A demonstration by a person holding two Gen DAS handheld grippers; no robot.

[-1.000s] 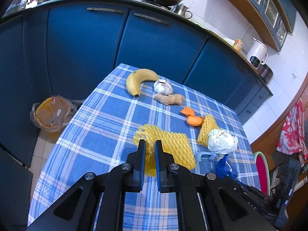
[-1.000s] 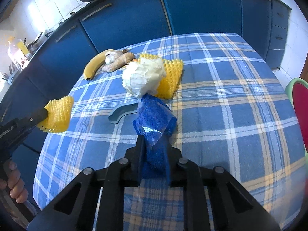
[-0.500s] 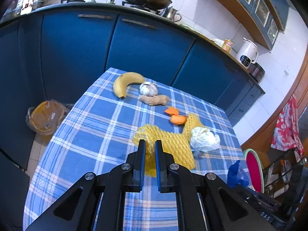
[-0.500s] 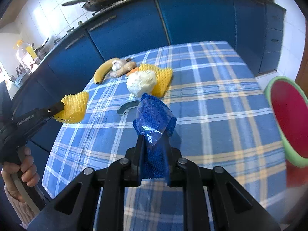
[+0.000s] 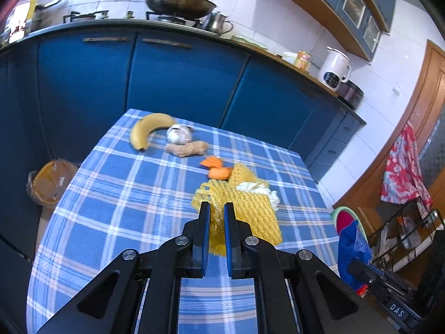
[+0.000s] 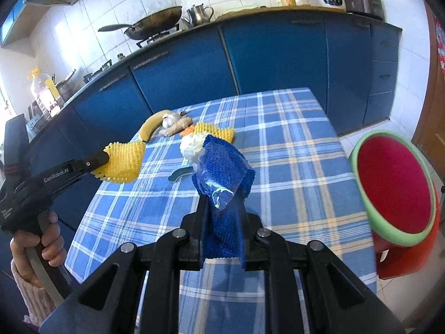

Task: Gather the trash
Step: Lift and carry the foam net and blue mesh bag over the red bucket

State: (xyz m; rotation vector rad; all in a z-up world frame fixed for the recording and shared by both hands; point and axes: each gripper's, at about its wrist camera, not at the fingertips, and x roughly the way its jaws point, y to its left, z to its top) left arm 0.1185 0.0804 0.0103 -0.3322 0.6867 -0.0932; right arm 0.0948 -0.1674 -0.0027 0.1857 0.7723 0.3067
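Observation:
My left gripper [image 5: 214,211] is shut on a yellow foam fruit net [image 5: 250,211] and holds it above the checked table [image 5: 111,194]. The right wrist view shows the same net [image 6: 122,164] hanging from the left gripper [image 6: 107,157] off the table's left edge. My right gripper [image 6: 222,211] is shut on a blue knitted cloth with a scrap of clear film [image 6: 222,167], lifted over the near edge. On the table lie a second yellow net [image 5: 242,174], a crumpled white wad [image 6: 192,146] and orange peel [image 5: 217,168].
A banana [image 5: 147,130], garlic [image 5: 179,135] and ginger [image 5: 186,149] lie at the far end. A grey curved piece [image 6: 179,172] rests mid-table. A bag-lined orange bin [image 5: 50,183] stands on the floor left; a red stool with a green rim [image 6: 395,189] stands right.
Both grippers have risen and drawn back from the table with their loads. The table items look smaller, and the red stool has come into the right wrist view.

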